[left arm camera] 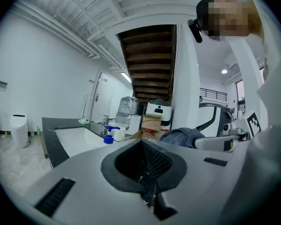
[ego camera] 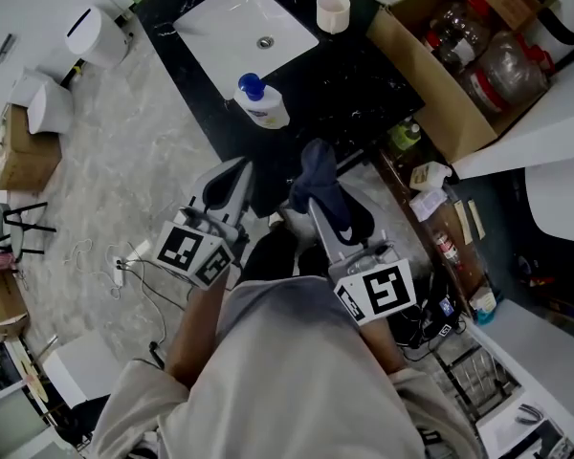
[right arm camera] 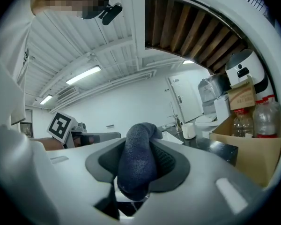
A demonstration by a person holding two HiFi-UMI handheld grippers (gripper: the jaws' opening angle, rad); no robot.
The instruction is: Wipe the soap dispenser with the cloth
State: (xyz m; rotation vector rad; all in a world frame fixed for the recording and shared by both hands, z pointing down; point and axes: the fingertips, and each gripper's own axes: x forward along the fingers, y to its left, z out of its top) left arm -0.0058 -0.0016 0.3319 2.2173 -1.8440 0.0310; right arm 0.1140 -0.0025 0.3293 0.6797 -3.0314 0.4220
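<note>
The soap dispenser (ego camera: 260,101), a white bottle with a blue pump, stands on the black counter (ego camera: 354,84) at the front corner of the white sink (ego camera: 244,32). It also shows far off in the left gripper view (left arm camera: 111,134). My right gripper (ego camera: 318,199) is shut on a dark blue cloth (ego camera: 318,175), which bulges up between its jaws (right arm camera: 138,161). My left gripper (ego camera: 230,175) is shut with nothing between its jaws (left arm camera: 145,165). Both grippers are held side by side, short of the counter's near edge and apart from the dispenser.
A white cup (ego camera: 333,11) stands behind the sink. An open cardboard box (ego camera: 416,60) with bottles sits on the counter at the right. Below it are shelves with small items (ego camera: 430,175). On the floor at the left are a white bin (ego camera: 96,34), boxes (ego camera: 19,156) and cables (ego camera: 124,266).
</note>
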